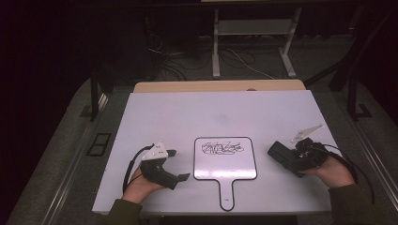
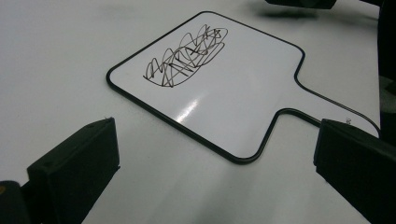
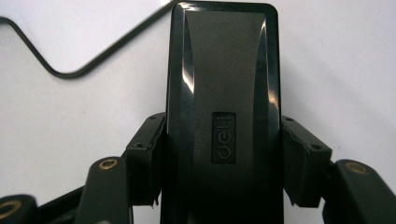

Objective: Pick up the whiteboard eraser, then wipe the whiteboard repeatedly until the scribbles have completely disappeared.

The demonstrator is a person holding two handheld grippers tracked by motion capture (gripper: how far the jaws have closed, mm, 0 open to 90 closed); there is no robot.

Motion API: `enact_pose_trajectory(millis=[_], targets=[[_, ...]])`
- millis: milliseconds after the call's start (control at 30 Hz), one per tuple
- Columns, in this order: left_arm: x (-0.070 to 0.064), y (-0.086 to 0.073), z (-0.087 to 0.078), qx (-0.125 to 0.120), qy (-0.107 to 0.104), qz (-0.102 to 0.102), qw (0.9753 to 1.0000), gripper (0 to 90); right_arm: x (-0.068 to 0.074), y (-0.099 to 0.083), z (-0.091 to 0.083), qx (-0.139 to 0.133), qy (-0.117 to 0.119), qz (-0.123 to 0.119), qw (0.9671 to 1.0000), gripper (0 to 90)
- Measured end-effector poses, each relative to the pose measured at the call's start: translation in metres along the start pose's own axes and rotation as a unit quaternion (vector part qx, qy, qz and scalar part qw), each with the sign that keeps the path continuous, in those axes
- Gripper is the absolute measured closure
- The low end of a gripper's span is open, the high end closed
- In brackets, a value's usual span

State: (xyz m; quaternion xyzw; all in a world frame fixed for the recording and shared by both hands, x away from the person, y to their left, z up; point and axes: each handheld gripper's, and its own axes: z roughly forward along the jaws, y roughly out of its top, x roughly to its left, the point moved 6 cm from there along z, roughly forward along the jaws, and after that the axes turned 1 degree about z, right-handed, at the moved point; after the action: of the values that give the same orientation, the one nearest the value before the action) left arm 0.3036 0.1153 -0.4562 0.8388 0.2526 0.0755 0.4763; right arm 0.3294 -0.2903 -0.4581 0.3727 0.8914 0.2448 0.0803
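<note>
Eraser (image 3: 223, 116) sat clamped in your right gripper (image 1: 285, 157), just right of the scribbled paddle whiteboard (image 1: 225, 159) at the table's (image 1: 187, 112) near middle; your left gripper (image 1: 174, 164) stood open.

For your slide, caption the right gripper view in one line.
Right gripper clamps a black eraser above the white table.

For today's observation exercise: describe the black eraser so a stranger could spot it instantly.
Start at the white table, then go right of the black-rimmed paddle-shaped whiteboard. There the right gripper clamps a black plastic block eraser; it alone bears a raised "deli" logo.
</note>
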Motion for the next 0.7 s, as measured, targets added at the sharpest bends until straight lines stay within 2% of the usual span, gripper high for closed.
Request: enact_pose_trajectory(millis=[400, 700], targets=[[-0.003, 0.000, 0.003, 0.003, -0.002, 0.005, 1.0000, 0.0, 0.002, 0.023, -0.002, -0.028, 0.016, -0.012, 0.9994, 38.6], [-0.002, 0.000, 0.001, -0.002, -0.003, -0.002, 1.0000, 0.0, 0.008, 0.046, -0.002, -0.044, 0.031, -0.021, 0.9983, 38.7]])
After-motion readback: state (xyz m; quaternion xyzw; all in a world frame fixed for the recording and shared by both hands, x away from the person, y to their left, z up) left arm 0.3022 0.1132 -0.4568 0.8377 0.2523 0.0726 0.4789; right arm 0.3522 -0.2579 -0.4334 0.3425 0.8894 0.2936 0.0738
